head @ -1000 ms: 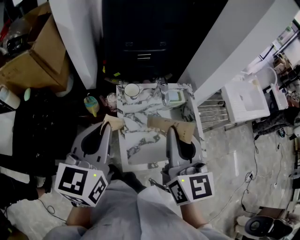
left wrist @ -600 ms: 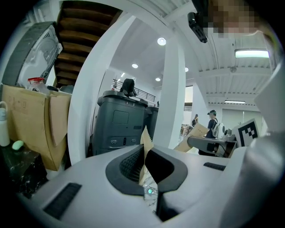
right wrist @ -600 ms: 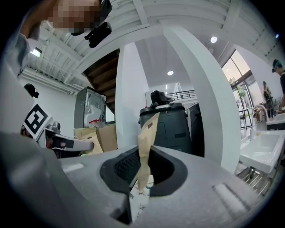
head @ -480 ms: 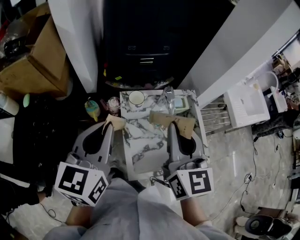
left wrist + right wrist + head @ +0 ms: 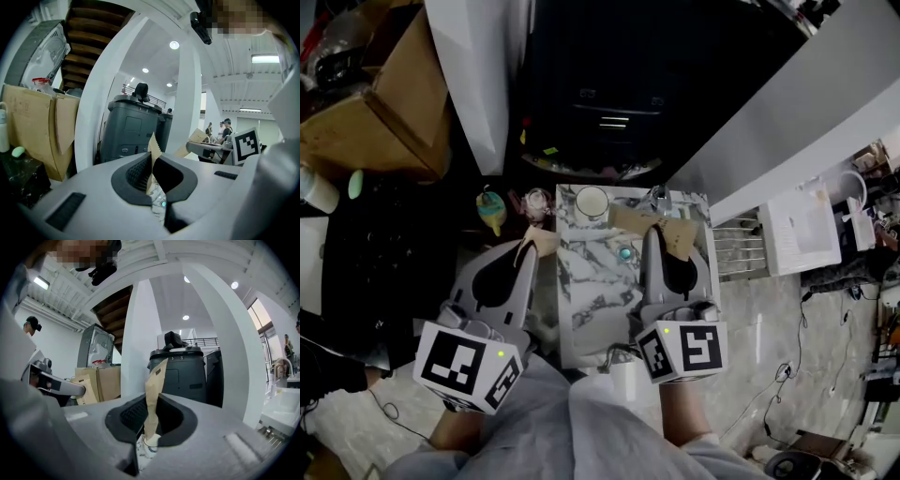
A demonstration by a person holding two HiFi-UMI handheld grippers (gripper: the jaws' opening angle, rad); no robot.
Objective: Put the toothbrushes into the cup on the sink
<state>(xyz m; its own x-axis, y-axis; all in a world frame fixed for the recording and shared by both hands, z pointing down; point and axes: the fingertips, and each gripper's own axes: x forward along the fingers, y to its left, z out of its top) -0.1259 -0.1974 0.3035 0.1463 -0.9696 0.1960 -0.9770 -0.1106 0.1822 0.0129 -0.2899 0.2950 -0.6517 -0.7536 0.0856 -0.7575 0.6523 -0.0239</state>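
A white cup [image 5: 592, 202] stands at the far end of the marble sink top [image 5: 586, 300]. My left gripper [image 5: 530, 246] hovers at the top's left edge, shut on a small piece of brown paper packet [image 5: 536, 240]; in the left gripper view that serrated paper [image 5: 153, 149] sticks up between the pads of the left gripper [image 5: 151, 164]. My right gripper [image 5: 652, 234] is over the top's right side, shut on a larger brown paper packet [image 5: 667, 234]. The right gripper view has this packet [image 5: 154, 390] standing upright in the right gripper [image 5: 149, 414]. No bare toothbrush shows.
A small teal round thing [image 5: 625, 253] lies on the marble near the right gripper. A tap [image 5: 659, 195] sits at the back right. Left of the sink are a yellow-teal toy [image 5: 490, 208] and a glass jar [image 5: 530, 202]. A cardboard box [image 5: 384, 112], white column [image 5: 478, 75] and wire rack [image 5: 736, 255] surround it.
The sink top and cup have shifted right and lower in the head view, sitting more between the grippers. Both grippers keep their hold on the brown paper.
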